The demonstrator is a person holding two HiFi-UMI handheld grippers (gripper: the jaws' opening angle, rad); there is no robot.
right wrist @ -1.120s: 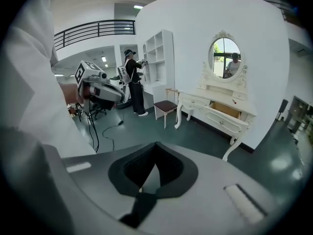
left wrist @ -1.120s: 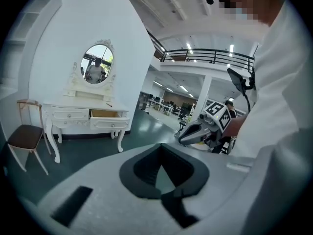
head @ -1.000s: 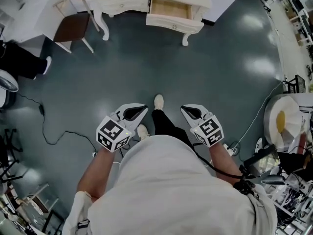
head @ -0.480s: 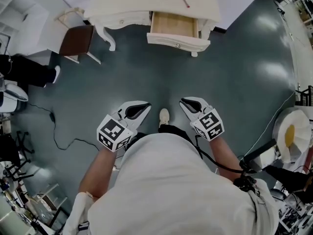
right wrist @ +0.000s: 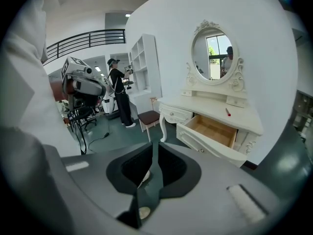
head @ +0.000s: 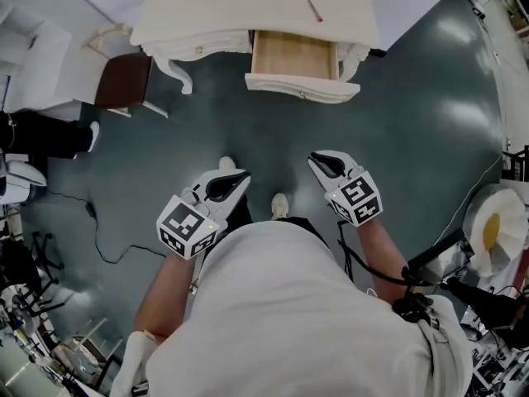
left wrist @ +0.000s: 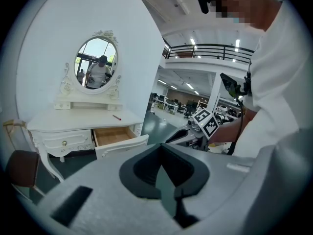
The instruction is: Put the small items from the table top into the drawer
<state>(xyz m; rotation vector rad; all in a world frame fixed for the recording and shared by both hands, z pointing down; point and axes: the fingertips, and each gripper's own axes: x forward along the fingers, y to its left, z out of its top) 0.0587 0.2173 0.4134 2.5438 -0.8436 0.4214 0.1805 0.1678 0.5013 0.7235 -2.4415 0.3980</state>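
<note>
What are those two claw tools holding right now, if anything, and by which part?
Nothing is held: the left gripper and the right gripper are both shut with nothing between their jaws.

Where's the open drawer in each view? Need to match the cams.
Head view: open drawer at top centre, pulled out of the white dressing table.
Left gripper view: left of centre, mid-height.
Right gripper view: right of centre, mid-height.
Shared landmark: small red item on the table top just behind the drawer, in all three views.
</note>
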